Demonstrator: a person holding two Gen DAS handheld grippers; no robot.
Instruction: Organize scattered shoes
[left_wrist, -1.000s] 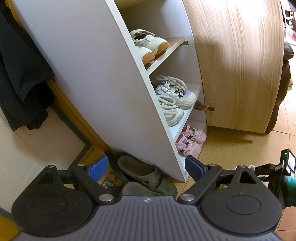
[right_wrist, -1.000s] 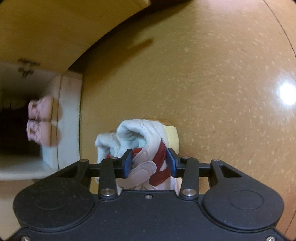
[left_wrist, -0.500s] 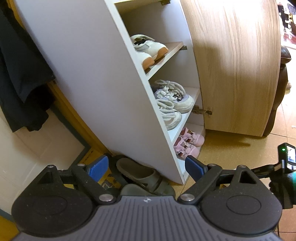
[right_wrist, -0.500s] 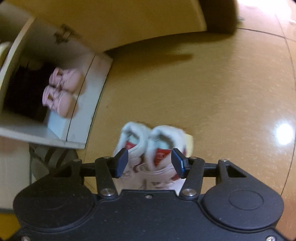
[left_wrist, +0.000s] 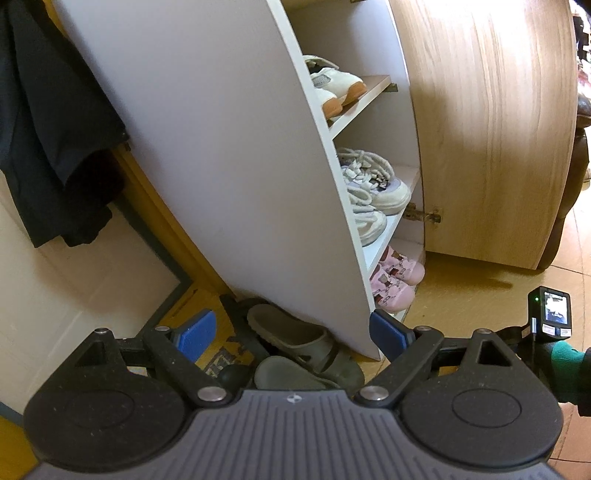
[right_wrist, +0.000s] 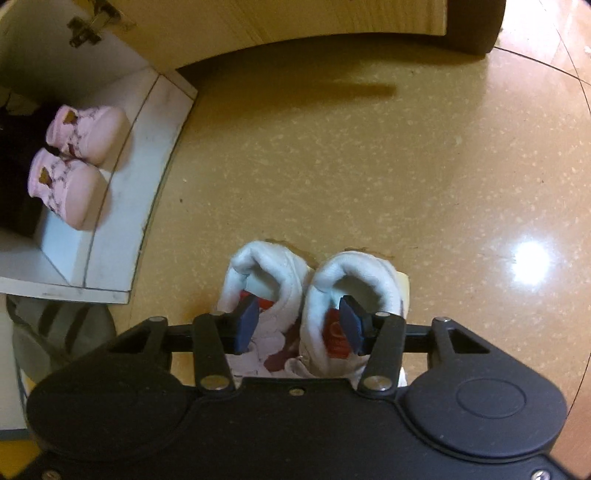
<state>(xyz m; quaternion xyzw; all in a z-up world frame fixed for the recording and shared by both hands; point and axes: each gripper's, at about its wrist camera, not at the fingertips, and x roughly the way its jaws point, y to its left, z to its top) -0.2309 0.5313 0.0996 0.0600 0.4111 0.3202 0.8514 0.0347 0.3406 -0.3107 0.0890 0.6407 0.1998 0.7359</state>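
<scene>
the right gripper (right_wrist: 300, 323) has one fingertip dipped into each collar of a pair of white toddler shoes (right_wrist: 314, 295), the jaws closing so the two inner walls are pinched together and both shoes come as one. it points steeply down at the floor, with the cabinet's bottom shelf (right_wrist: 110, 236) and the pink shoes (right_wrist: 77, 162) off beyond its left finger. the left gripper (left_wrist: 291, 330) is spread wide and empty, angled down over olive sandals (left_wrist: 295, 343) between its fingers.
</scene>
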